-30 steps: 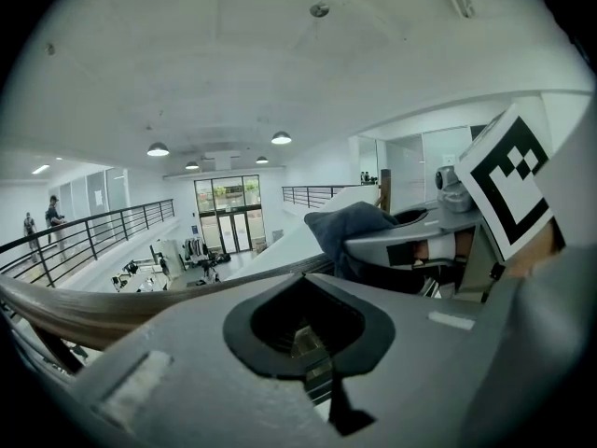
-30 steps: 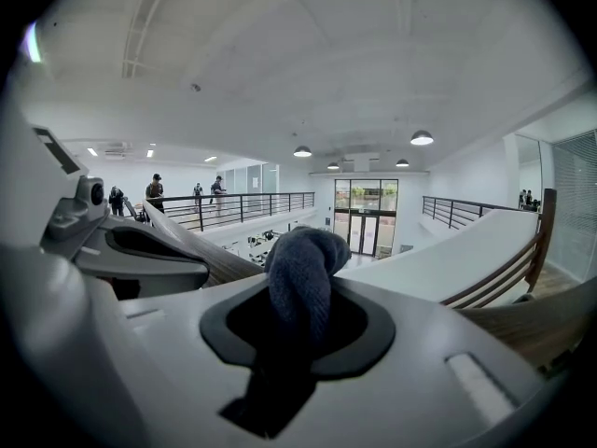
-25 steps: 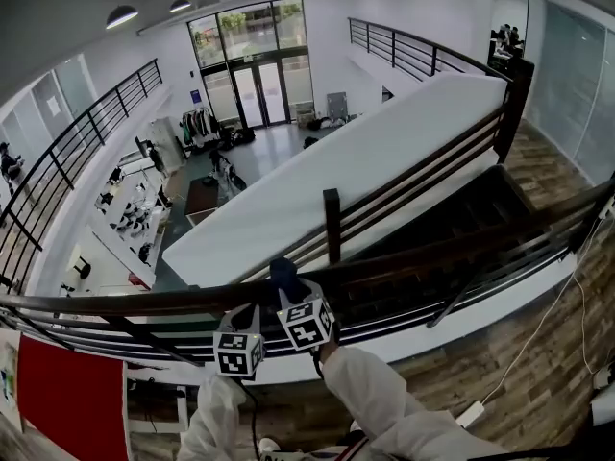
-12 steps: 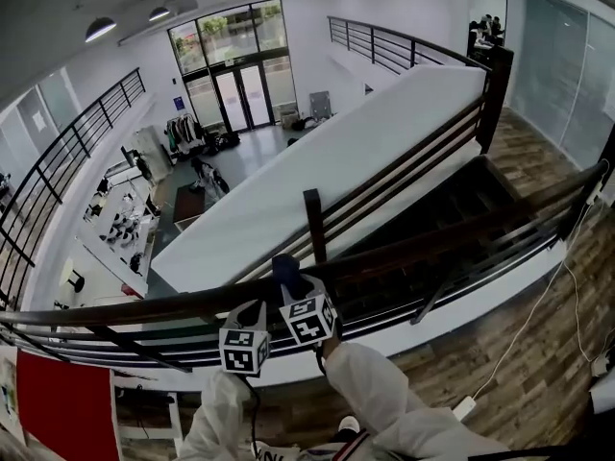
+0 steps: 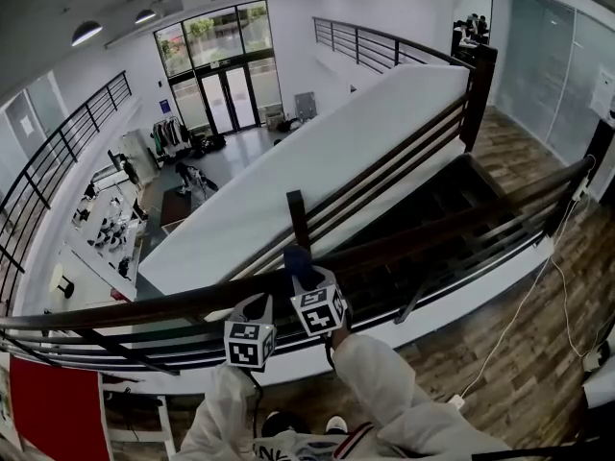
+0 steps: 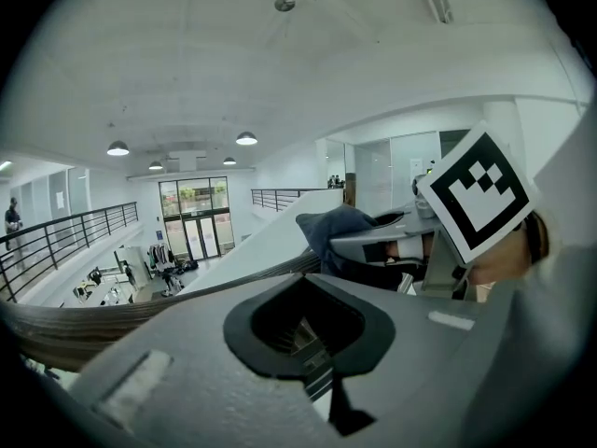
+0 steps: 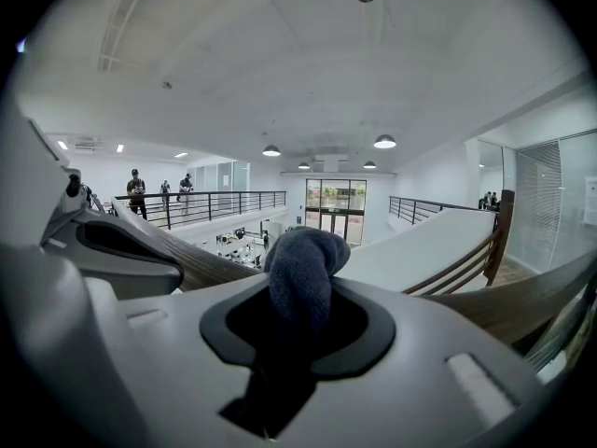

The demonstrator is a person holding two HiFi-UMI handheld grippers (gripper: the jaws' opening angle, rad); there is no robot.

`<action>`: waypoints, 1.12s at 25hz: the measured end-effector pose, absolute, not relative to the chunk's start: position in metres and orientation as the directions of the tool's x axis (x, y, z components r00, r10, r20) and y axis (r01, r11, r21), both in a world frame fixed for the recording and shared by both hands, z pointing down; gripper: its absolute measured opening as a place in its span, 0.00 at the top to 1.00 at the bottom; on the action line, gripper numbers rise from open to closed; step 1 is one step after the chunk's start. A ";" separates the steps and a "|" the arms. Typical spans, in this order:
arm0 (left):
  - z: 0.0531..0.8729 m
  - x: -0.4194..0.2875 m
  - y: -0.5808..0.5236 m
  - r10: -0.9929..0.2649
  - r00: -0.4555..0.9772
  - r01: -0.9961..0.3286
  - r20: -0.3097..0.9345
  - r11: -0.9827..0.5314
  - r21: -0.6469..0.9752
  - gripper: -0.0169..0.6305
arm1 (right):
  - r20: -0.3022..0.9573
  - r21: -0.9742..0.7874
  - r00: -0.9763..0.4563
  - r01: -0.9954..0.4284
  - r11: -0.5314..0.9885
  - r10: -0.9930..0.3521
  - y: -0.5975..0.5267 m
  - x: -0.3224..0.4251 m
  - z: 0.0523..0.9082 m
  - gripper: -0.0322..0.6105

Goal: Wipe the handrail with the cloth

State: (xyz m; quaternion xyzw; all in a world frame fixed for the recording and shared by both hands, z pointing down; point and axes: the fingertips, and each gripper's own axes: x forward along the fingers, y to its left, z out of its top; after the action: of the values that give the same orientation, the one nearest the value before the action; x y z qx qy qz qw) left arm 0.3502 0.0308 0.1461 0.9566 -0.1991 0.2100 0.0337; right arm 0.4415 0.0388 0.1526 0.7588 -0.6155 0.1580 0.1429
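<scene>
Right gripper [image 5: 302,279] is seen at the handrail [image 5: 144,307], held out from a white sleeve [image 5: 384,392]. In the right gripper view its jaws are pressed together on a dark blue cloth [image 7: 303,269], and a rounded fold of the cloth sticks up past the right gripper [image 7: 297,334]. In the head view the cloth [image 5: 297,259] is laid against the top of the dark wooden handrail, just in front of a dark post [image 5: 298,221]. Whether it actually presses on the wood cannot be told. Left gripper [image 5: 256,307] is held just beside the right one, on its left, also at the rail. In the left gripper view the left gripper [image 6: 312,348] is seen with its jaws brought together and nothing pinched between them. The handrail [image 6: 79,329] runs off to the left behind them. The cloth [image 6: 336,230] is seen in that view to the upper right, in the other gripper's tip. The handrail [image 7: 522,301] curves away on both sides in the right gripper view. Beyond the rail, a white sloped stair wall [image 5: 317,176] and a lower hall with glass doors [image 5: 216,94] are noted. Wooden floor [image 5: 538,353] lies on the near side, and a red panel [image 5: 53,406] is at the lower left.
</scene>
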 end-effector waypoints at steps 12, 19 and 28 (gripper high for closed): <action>0.151 0.409 0.067 -0.308 0.862 -0.347 0.402 -0.937 0.026 0.97 | 0.401 0.035 0.260 -0.963 -0.268 -0.879 0.070 0.490 0.146 0.80; 0.153 0.449 0.097 -0.241 0.889 -0.288 0.389 -0.955 0.066 0.97 | 0.400 0.061 0.308 -0.949 -0.310 -0.863 0.098 0.533 0.148 0.80; 0.153 0.514 0.139 -0.146 0.919 -0.206 0.366 -0.970 0.131 0.97 | 0.393 0.104 0.413 -0.907 -0.407 -0.821 0.147 0.614 0.142 0.80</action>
State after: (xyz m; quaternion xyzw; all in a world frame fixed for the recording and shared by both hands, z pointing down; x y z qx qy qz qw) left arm 0.5143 0.1393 0.1528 0.9760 -0.0900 0.1798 0.0835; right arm 0.6143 0.1475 0.1423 0.8268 -0.5227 0.1416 0.1522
